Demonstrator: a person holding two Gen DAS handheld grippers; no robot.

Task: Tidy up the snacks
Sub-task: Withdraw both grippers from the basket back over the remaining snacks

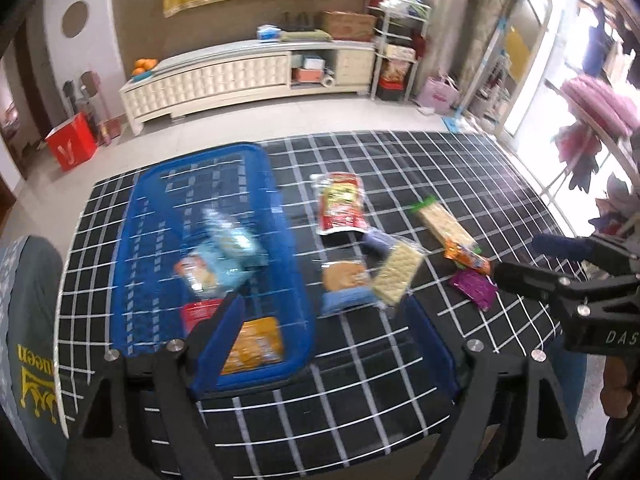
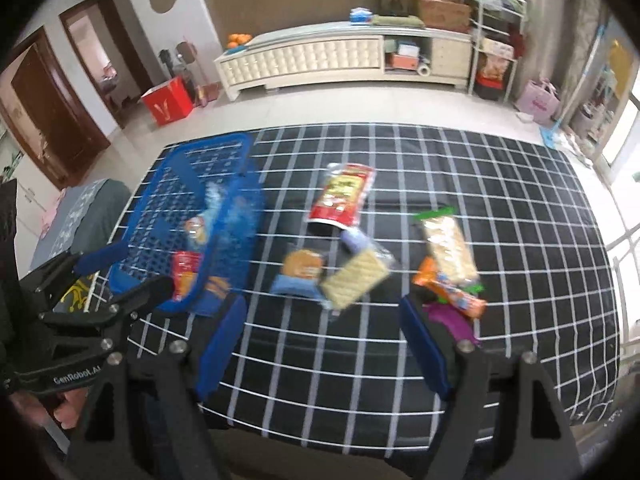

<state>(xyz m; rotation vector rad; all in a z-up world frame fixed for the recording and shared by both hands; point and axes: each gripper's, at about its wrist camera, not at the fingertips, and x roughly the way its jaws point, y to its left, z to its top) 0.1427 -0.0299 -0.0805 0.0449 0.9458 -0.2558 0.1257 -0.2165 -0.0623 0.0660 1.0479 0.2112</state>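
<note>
A blue plastic basket stands at the table's left with several snack packs inside, among them an orange pack and a light blue pack. Loose snacks lie on the black checked cloth to its right: a red bag, a round cookie pack, a pale cracker pack, a long cracker pack, an orange wrapper and a purple wrapper. My left gripper is open and empty above the basket's near right corner. My right gripper is open and empty, short of the loose snacks.
The table has a black cloth with white grid lines. A grey cushioned seat is at the table's left edge. A white cabinet and a red box stand on the floor beyond the table.
</note>
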